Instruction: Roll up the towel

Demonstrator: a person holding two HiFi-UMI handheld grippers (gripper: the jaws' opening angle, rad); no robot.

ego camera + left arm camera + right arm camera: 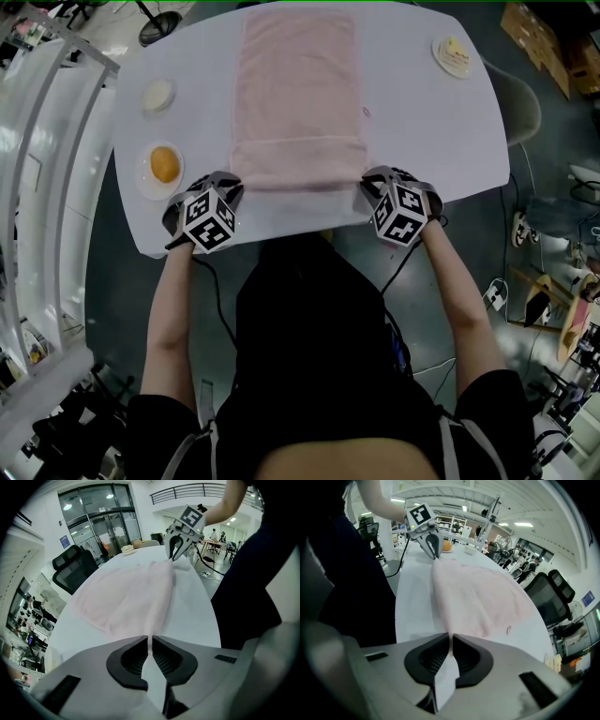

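Your left claw point(150, 644) is pinched tight on the near left corner of the pink towel point(298, 94), with a thin edge of cloth caught between its ribbed pads. Your right claw point(451, 644) grips the near right corner the same way, its jaws closed down onto the fabric. The towel lies lengthwise down the middle of the white table point(422, 122), stretching away from you. Its near end is doubled over into a thicker band that runs from one claw to the other. Both claws point steeply down at the table's near edge. To the left of the towel sit a plate point(141, 183) bearing a round orange item point(165, 164) and, beyond it, a small dish point(158, 95). Another plate point(454, 56) sits at the far right, well apart from the cloth.
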